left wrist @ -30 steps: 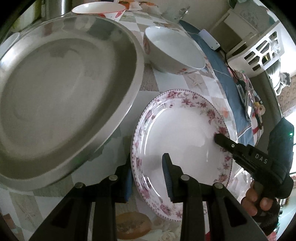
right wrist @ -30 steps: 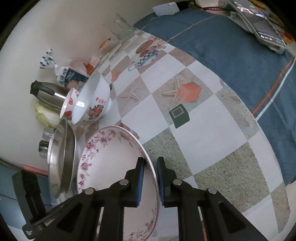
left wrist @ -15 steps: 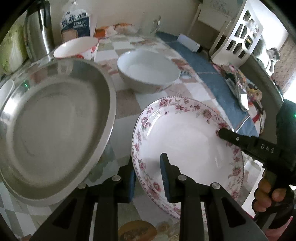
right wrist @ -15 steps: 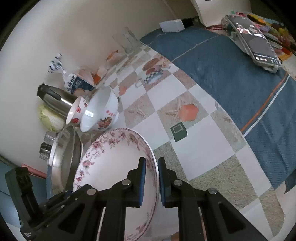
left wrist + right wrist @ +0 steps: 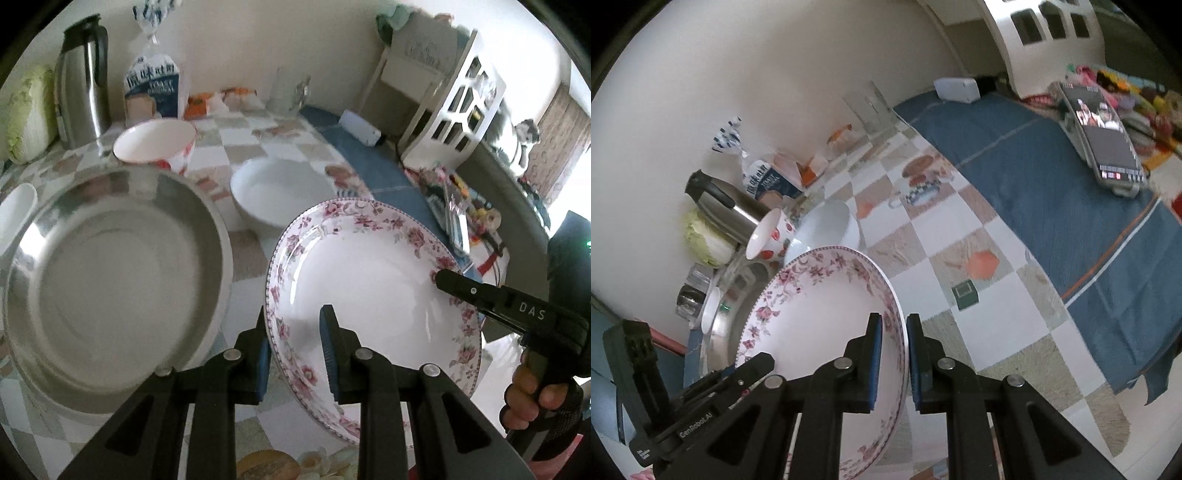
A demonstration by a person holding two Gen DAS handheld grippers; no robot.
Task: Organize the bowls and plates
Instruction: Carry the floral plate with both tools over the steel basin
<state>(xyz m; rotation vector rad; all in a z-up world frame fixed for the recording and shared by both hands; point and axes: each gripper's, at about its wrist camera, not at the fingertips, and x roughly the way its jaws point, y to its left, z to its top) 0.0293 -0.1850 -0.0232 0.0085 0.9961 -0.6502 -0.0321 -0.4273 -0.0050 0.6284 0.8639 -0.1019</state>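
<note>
Floral plate is off the counter, gripped at both rims: left gripper fingers pinch its near-left edge, right gripper fingers clamp the opposite one. Steel pan sits just left, white bowl behind it partly hidden, checkered cloth open further right.

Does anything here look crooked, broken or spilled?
Nothing is broken or spilled. The floral plate is the one thing askew: it hangs tilted off the table, its rim pinched on opposite sides by the left gripper and right gripper. The steel pan sits flat beside it.
</note>
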